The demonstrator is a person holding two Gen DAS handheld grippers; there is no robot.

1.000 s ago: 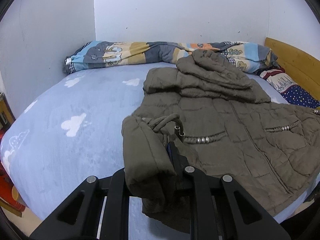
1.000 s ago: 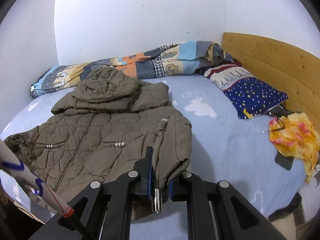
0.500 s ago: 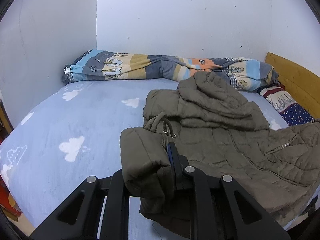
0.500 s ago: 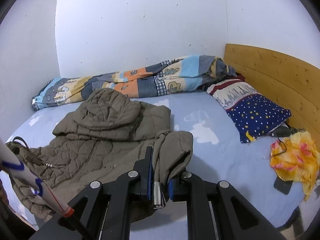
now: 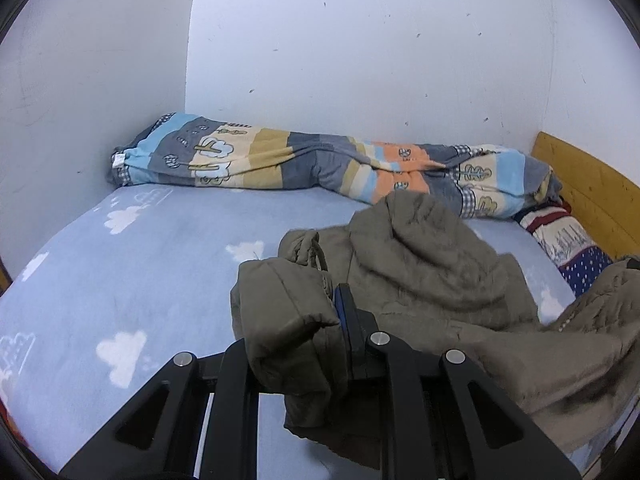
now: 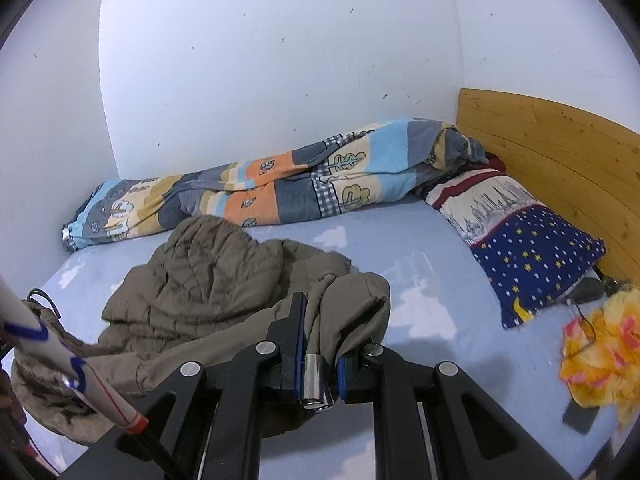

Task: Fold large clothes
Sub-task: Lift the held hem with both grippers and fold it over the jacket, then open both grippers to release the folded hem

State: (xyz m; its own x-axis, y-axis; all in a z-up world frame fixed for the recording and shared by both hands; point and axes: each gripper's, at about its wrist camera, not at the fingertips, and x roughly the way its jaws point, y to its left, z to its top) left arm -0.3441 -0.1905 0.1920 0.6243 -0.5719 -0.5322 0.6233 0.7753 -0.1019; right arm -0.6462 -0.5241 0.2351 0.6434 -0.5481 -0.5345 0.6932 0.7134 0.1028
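A blue cloud-print bed [image 5: 120, 280] fills both frames. The left gripper [image 5: 316, 332] and right gripper [image 6: 318, 344] each clamp the olive jacket [image 5: 432, 264], low centre.

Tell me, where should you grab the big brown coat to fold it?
Probably where it is held now: the two bottom corners of the brown coat, from the near edge. The left gripper and right gripper each pinch one, so the hem lifts evenly toward the hood.
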